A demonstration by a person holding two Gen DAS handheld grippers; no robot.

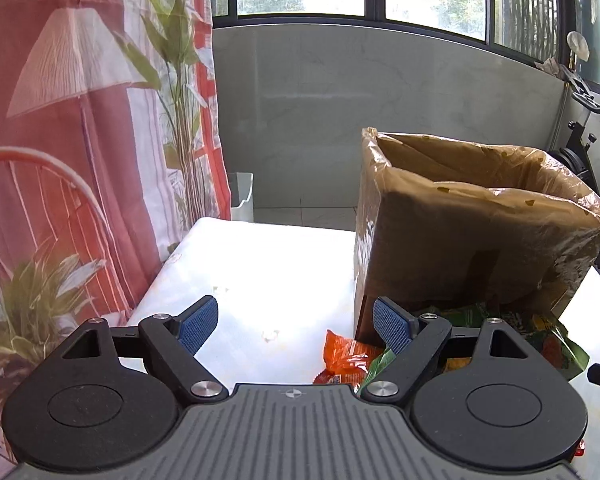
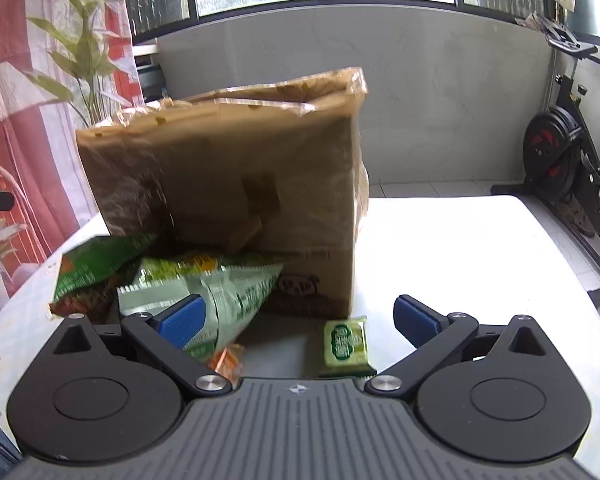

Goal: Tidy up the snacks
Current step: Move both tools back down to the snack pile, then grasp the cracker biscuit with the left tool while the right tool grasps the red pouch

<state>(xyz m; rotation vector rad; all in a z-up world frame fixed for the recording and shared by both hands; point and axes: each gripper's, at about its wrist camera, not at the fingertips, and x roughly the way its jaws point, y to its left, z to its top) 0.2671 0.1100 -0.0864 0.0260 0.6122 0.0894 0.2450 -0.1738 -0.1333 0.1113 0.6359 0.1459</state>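
Note:
A tall cardboard box (image 1: 472, 236) lined with clear plastic stands on the white table (image 1: 268, 272); the right wrist view shows the box (image 2: 240, 196) from its other side. Snack bags lie at its foot: an orange bag (image 1: 342, 356) and green bags (image 1: 548, 336). My left gripper (image 1: 296, 322) is open over bare table, with the orange bag just right of centre. My right gripper (image 2: 300, 320) is open, nothing pressed by its pads. A small green packet (image 2: 346, 346) lies between its fingers, and a pale green bag (image 2: 216, 292) and a dark green bag (image 2: 96, 272) lie at its left.
A red and white printed curtain (image 1: 80, 160) hangs along the left table edge. An exercise bike (image 2: 564, 160) stands on the floor at the right. A white bin (image 1: 241, 196) sits beyond the table's far edge. A small orange wrapper (image 2: 228, 362) lies near the right gripper's left finger.

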